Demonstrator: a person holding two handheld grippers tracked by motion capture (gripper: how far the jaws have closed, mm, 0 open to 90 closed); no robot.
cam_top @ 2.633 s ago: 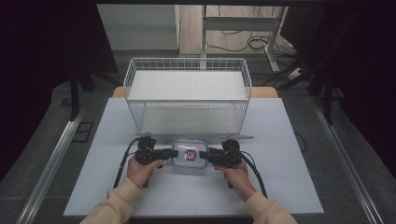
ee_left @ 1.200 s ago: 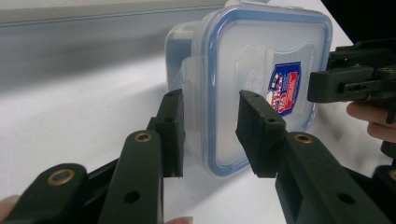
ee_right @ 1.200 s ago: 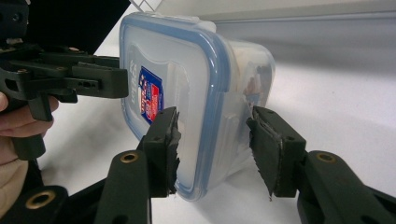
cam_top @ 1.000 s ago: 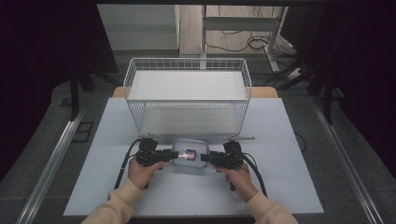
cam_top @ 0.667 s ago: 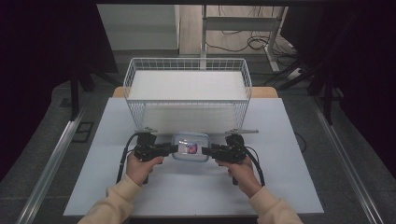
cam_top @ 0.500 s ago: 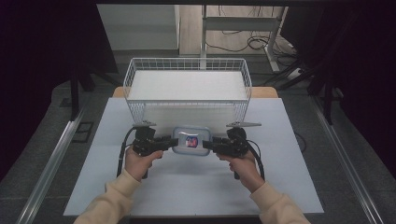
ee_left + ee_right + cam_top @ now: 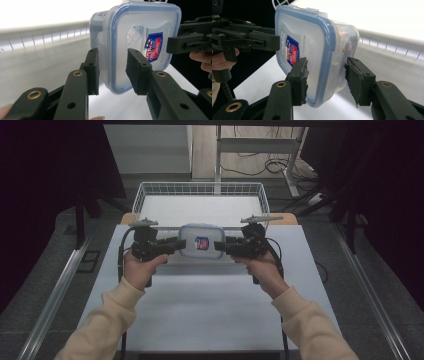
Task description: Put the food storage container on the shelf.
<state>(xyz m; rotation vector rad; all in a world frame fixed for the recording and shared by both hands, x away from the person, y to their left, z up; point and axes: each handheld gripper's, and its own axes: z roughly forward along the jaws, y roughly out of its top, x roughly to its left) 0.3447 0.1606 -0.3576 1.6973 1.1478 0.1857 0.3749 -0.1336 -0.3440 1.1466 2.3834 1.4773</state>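
High view: two sleeved forearms come up from the near edge of the white counter (image 7: 200,310), each hand holding a claw, and between them a clear plastic box (image 7: 201,241) with a blue-rimmed lid hangs above the counter, lifted clear of it. The left claw (image 7: 176,245) grips the box's left end and the right claw (image 7: 220,246) its right end, so the box is carried by both. In the left gripper view that claw's jaws stand part-closed, one pad on the lid face and one on the underside of the box (image 7: 140,45), pressing the rim between them. In the right gripper view the jaws pinch the opposite end of the box (image 7: 317,50) the same way, lid on one side and body on the other. A red and blue label sits on the lid. Just beyond the box stands a white wire basket (image 7: 145,200) at the counter's far edge.
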